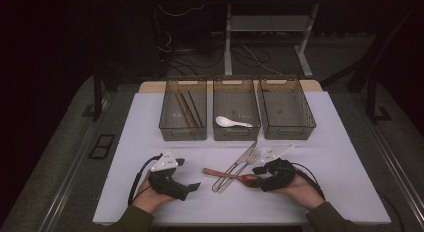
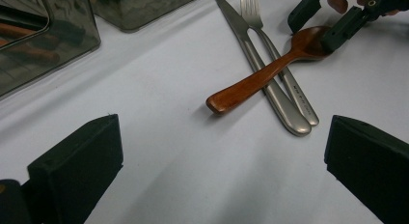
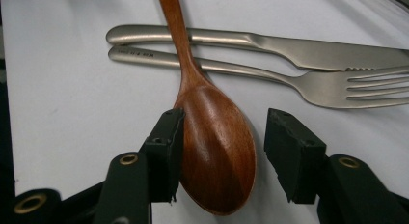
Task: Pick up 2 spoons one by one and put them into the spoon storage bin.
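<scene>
A brown wooden spoon [image 1: 227, 175] [image 2: 260, 79] [image 3: 217, 137] lies on the white tabletop, its handle crossing a steel knife [image 1: 241, 161] [image 3: 308, 50] and a steel fork [image 1: 251, 158] [image 3: 337, 86]. My right gripper [image 1: 255, 176] [image 3: 225, 119] straddles the spoon's bowl: one jaw touches the bowl's side, and a gap stands between the bowl and the other jaw. In the left gripper view the right gripper [image 2: 324, 26] sits at the bowl. My left gripper [image 1: 189, 173] [image 2: 223, 125] rests open left of the cutlery, with bare table between its jaws.
Three clear bins stand in a row behind the cutlery: the left bin [image 1: 183, 133] holds brown chopsticks [image 1: 186, 111], the middle bin [image 1: 236, 134] a white spoon [image 1: 232, 122], and the right bin [image 1: 289, 133] nothing. The white tabletop [image 1: 345, 157] spreads wide on both sides.
</scene>
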A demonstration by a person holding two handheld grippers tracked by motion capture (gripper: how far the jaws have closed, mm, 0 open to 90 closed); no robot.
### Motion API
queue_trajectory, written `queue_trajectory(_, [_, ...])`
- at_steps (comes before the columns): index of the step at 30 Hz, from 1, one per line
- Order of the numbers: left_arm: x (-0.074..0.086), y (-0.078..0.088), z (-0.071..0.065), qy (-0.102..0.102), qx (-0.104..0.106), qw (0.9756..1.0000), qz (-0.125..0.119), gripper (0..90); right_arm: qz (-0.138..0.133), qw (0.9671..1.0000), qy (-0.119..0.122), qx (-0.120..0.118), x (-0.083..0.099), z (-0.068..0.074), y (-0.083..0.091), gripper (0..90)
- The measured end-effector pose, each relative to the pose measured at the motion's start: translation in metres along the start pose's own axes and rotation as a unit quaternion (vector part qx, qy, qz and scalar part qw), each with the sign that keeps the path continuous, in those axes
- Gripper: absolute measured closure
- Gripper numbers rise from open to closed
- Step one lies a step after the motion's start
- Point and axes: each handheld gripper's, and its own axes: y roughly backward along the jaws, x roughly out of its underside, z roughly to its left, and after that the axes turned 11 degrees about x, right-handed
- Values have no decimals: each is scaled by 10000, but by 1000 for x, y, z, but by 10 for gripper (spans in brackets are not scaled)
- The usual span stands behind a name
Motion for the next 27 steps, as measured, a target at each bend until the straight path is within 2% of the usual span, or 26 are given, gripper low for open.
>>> queue_trajectory(4, [0, -1, 0, 5, 20, 10000, 21, 0, 42, 9996, 261, 16, 0, 5, -1, 515])
queue_trajectory(10, [0, -2, -1, -21, 33, 10000, 50, 0, 60, 9990, 386, -210, 0, 7, -1, 639])
queue_trajectory(16, [0, -3, -1, -55, 73, 9999, 46, 0, 114, 9979, 461, -448, 0, 9, -2, 736])
queue_trajectory(18, [0, -3, -1, -79, 66, 9999, 46, 0, 130, 9976, 421, -543, -1, 10, -2, 768])
queue_trajectory(21, [0, -3, -1, -92, 75, 9999, 47, 0, 141, 9973, 451, -562, -1, 11, -3, 789])
queue_trajectory(27, [0, -4, -1, -74, 151, 9999, 40, 0, 158, 9977, 354, -564, -2, 9, -3, 795])
